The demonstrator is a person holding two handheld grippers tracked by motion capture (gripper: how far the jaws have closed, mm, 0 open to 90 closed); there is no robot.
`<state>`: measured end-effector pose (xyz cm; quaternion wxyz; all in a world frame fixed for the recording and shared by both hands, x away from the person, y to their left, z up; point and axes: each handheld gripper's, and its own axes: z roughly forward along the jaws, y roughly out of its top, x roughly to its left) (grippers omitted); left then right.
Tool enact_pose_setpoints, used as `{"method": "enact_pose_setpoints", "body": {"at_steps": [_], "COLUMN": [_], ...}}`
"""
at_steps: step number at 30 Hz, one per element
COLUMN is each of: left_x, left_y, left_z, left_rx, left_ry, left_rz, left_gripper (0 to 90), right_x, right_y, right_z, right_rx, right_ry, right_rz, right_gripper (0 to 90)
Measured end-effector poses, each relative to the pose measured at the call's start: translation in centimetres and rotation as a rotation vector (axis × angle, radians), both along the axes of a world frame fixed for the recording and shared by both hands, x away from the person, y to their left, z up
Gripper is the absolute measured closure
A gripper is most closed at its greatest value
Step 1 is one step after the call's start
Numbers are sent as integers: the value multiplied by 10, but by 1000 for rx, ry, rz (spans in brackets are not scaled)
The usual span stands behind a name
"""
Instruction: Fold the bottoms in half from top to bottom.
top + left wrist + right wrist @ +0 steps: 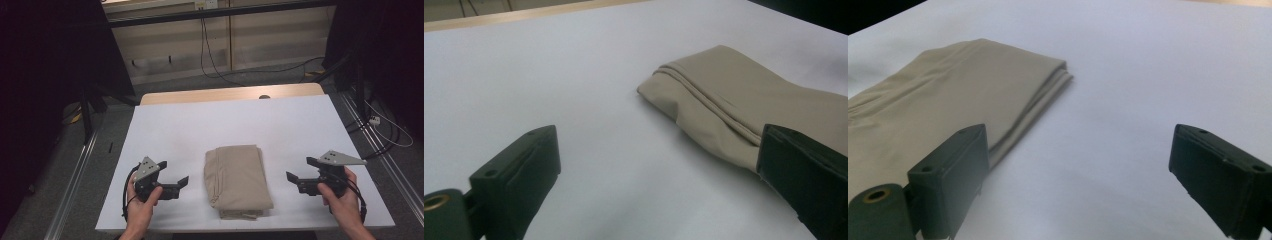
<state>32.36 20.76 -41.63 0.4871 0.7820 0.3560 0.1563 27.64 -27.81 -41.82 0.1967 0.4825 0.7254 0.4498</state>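
Bright tabletop, dark surroundings, soft focus

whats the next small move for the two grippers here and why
Probably bring both grippers inward to the folded beige cloth. The left gripper and right gripper sit on either side of it with jaws wide open, holding nothing and not touching it. The cloth lies flat on the white table between them, its long edges facing the open jaws, so closing the gap seems the natural step before any grasp.
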Motion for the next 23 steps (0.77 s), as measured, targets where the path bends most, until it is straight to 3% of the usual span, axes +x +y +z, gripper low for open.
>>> {"method": "enact_pose_setpoints", "body": {"at_steps": [1,4,7,11,14,20,23], "left_x": [-1,0,4,7,11,14,14], "left_y": [2,8,18,25,26,26,26], "left_z": [0,-1,-1,-3,-4,-4,-4], "left_rx": [12,51,15,-4,-45,-34,-49], "left_ry": [-10,-40,-39,-20,0,-10,-6], "left_rz": [8,32,102,144,140,143,144], "left_gripper": [41,43,42,38,34,36,35], "right_x": [1,1,0,-1,-4,-4,-4], "right_y": [-7,-14,-19,-25,-23,-17,-18], "right_z": [-2,-5,-6,-8,-6,-6,-6], "right_rx": [6,-10,-34,-6,-3,-19,-14], "right_ry": [23,24,8,6,-6,-24,-25], "right_rz": [-30,-56,-85,-117,-110,-88,-88], "right_gripper": [91,95,94,92,95,99,98]}}
